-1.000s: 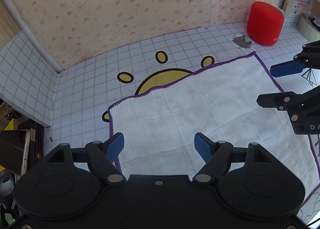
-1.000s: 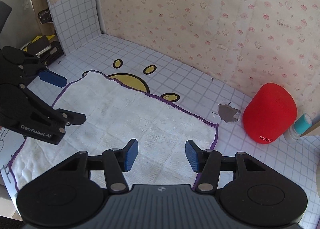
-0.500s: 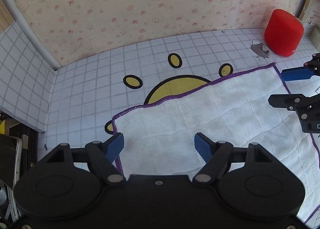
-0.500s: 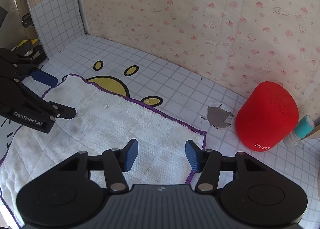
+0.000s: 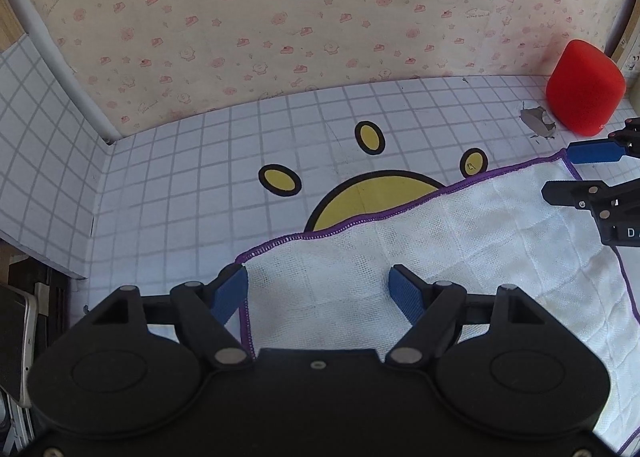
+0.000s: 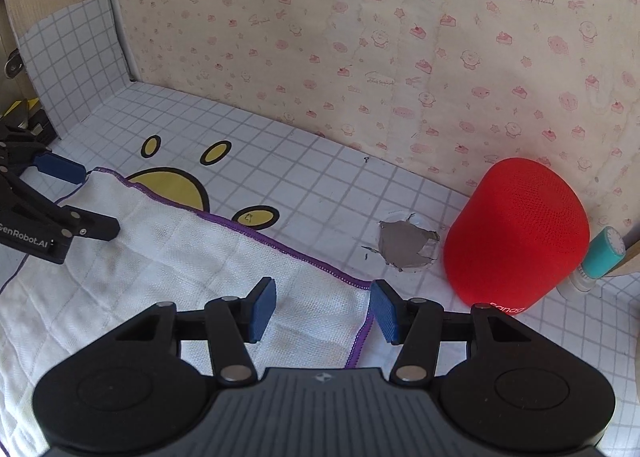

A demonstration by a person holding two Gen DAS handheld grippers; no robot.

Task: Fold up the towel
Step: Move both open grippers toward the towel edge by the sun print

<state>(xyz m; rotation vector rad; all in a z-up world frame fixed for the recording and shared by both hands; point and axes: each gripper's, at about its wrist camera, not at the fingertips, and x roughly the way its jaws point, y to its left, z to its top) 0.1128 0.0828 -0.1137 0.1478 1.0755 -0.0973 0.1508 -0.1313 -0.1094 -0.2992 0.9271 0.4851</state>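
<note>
A red speaker [image 6: 516,233] stands near the towel [image 6: 168,257] on the counter [image 6: 312,177], while left gripper [image 5: 318,289] and right gripper [image 6: 322,309] hover with jaws open over its far corners, holding nothing.

I have the towel [image 5: 460,257] lying flat on the surface [image 5: 200,177], its far edge running across the printed figure [image 5: 372,197] there. My left claw [image 5: 318,289] hangs over the towel's far left corner, one pad outside the side hem, the other over the cloth. My right claw [image 6: 322,309] straddles the far right corner the same way. Beyond that corner sits a torn patch [image 6: 406,245] in the surface covering, with the speaker [image 6: 516,233] just right of it against the back wall [image 6: 360,37]. A small bottle [image 6: 602,253] stands right of the speaker.
</note>
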